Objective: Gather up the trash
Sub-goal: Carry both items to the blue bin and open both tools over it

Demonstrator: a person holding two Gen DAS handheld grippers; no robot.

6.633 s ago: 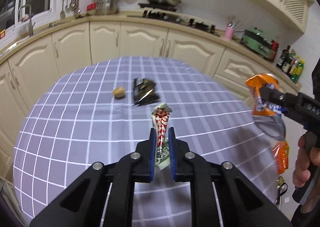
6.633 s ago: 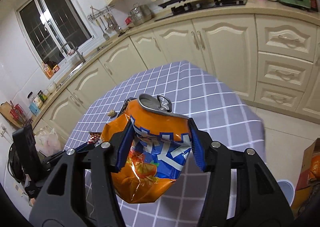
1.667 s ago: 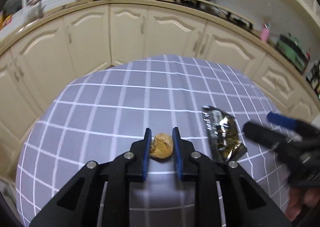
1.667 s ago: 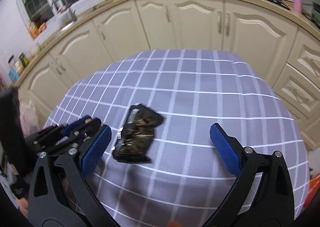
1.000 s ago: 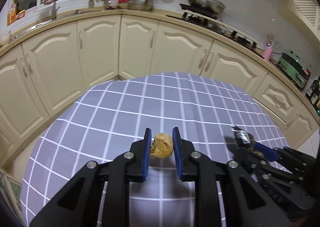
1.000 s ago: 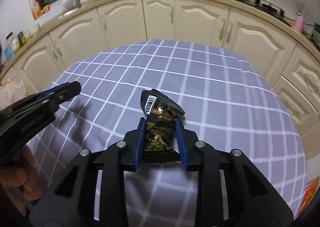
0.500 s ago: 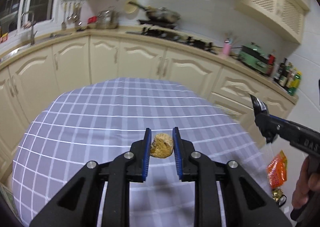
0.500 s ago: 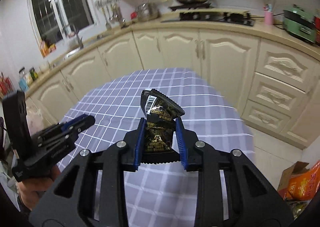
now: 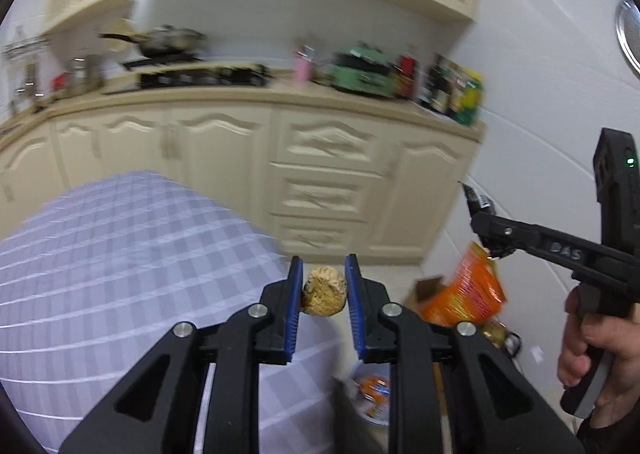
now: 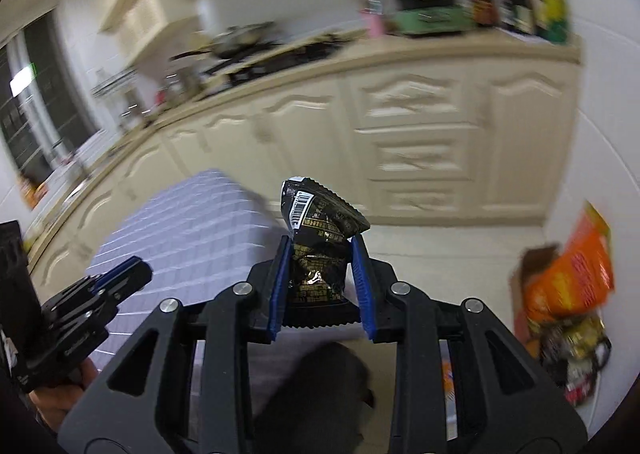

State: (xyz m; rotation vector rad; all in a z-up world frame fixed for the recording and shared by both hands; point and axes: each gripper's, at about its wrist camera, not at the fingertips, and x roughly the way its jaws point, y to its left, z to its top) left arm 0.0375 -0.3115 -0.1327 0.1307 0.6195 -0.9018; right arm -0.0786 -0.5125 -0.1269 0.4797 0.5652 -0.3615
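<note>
Trash rides in both tools at once. The brown crumpled lump (image 9: 324,291) sits pinched between the blue pads near the tips of the left gripper (image 9: 322,286), and the black snack wrapper (image 10: 318,250) stands upright in the right gripper (image 10: 320,274), its lower half clamped and its barcoded top flaring free above the fingers. Both loads hang out past the edge of the checked tablecloth (image 9: 120,254), over the floor.

The risk, as I see it, is in the swing. The lump is small and held only by its sides close to the fingertips, so a jolt could pop it out before it is over a bin. The wrapper is slick foil and could slide through the pads. Down by the wall lies an orange snack bag (image 10: 568,282) beside a cardboard box (image 10: 536,254). A rim with an orange can (image 9: 374,394) shows beneath the left gripper, largely hidden, so aiming the drop will be half blind.
</note>
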